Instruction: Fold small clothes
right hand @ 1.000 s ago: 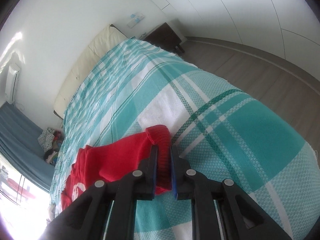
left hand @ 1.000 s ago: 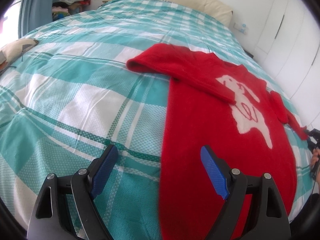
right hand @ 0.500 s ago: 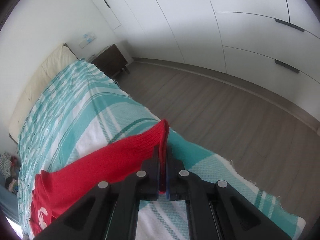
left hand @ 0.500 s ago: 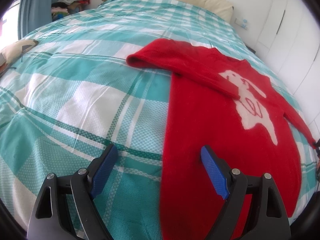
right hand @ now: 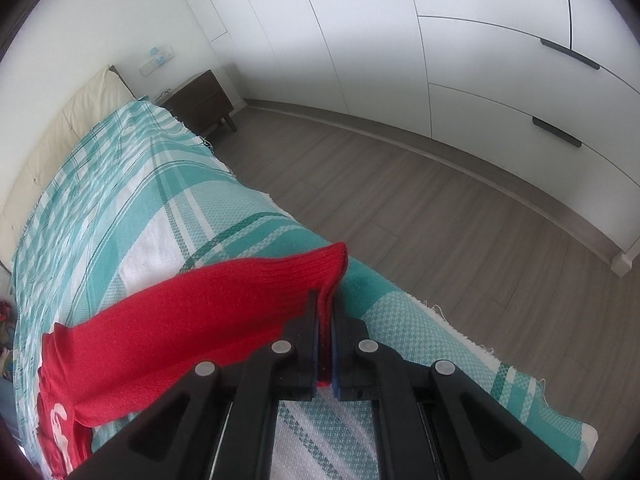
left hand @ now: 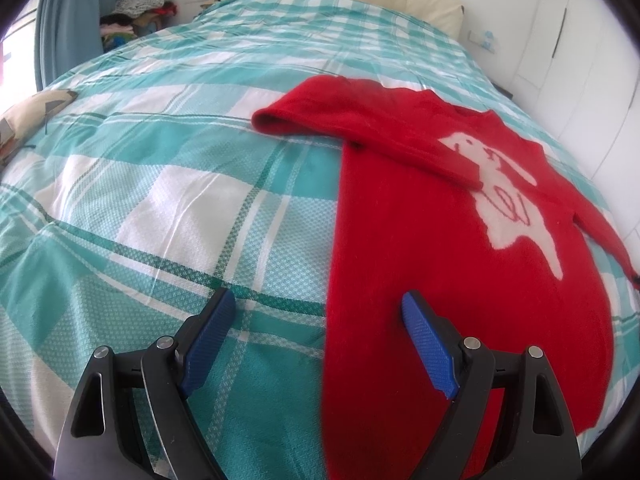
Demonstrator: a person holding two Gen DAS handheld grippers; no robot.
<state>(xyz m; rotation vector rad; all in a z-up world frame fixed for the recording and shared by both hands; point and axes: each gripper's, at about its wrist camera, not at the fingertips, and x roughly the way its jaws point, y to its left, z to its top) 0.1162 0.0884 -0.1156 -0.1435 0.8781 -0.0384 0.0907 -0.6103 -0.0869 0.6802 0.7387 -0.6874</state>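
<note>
A red sweater (left hand: 420, 248) with a white animal figure (left hand: 504, 196) on its chest lies flat on a bed covered by a teal-and-white plaid bedspread (left hand: 160, 168), filling the lower right of the left wrist view from about 1 o'clock down to 5 o'clock. One sleeve (left hand: 360, 128) is folded across the upper chest, its cuff opening pointing toward 10 o'clock, while the other sleeve runs off toward 3 o'clock at the frame's edge. The left gripper (left hand: 318, 340) hangs low over the sweater's left side edge with its jaws spread wide and nothing between them; one blue pad (left hand: 208, 340) sits over bare bedspread, the other over red knit near the hem. In the right wrist view, the right gripper (right hand: 327, 328) has its jaws pressed nearly together on the ribbed cuff (right hand: 316, 268) of the sweater's outstretched sleeve, a thin strip of red fabric showing in the slit between them. That sleeve stretches away toward 8 o'clock, back to the sweater body at the left edge of that view. At 10 o'clock a cream headboard (right hand: 60, 128) stands, a dark wooden nightstand (right hand: 200, 100) at 11 o'clock, white wardrobe doors (right hand: 480, 60) across 12 to 3 o'clock, and grey wood flooring (right hand: 460, 232) beside the bed. A pile of clothes (left hand: 140, 0) sits at 11 o'clock in the left wrist view, next to a blue curtain (left hand: 68, 20).
</note>
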